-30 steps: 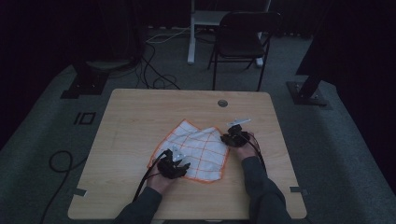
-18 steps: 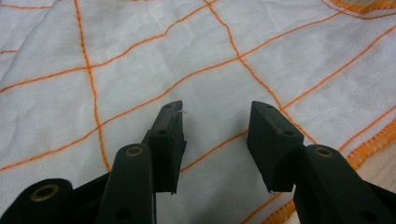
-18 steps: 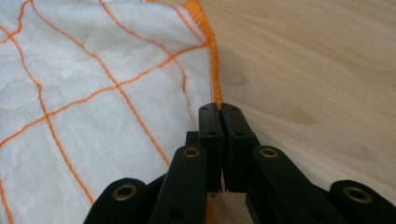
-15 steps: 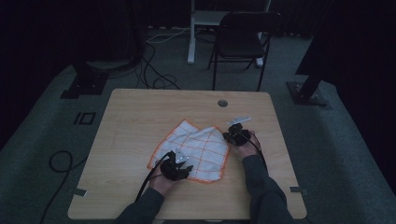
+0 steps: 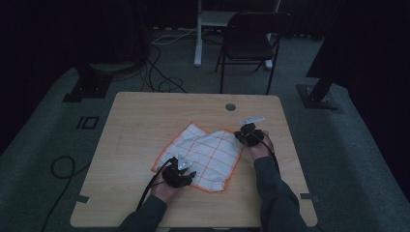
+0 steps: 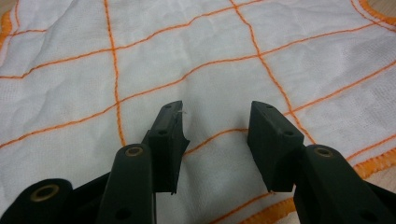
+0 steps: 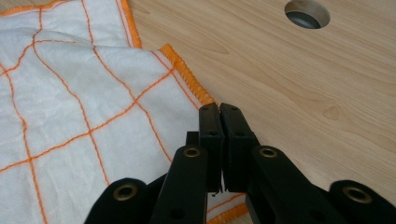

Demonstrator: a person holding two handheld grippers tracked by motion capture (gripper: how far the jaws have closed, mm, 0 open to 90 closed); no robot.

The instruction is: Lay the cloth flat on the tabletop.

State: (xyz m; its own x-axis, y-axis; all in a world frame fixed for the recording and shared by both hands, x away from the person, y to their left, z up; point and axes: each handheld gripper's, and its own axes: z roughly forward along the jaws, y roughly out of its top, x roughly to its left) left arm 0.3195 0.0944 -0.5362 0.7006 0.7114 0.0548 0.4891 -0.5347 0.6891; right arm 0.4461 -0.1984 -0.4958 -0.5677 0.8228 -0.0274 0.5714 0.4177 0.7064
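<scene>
A white cloth point(image 5: 208, 152) with an orange grid and orange hem lies spread on the wooden table point(image 5: 140, 121). My left gripper point(image 5: 187, 170) rests at the cloth's near edge. In the left gripper view it is open point(image 6: 215, 116), its jaws just above the cloth point(image 6: 187, 56) with nothing between them. My right gripper point(image 5: 241, 137) is at the cloth's right edge. The right gripper view shows it point(image 7: 219, 110) shut on the orange hem of the cloth point(image 7: 70, 93), at the right corner.
A round cable hole point(image 5: 230, 107) point(image 7: 307, 13) sits in the table beyond the right gripper. Bare wood lies to the left and at the far side. A dark chair point(image 5: 254, 38) stands on the floor behind the table.
My right gripper has edged a little right and away with the hem, pulling the cloth's right side flatter. The left gripper has stayed in place.
</scene>
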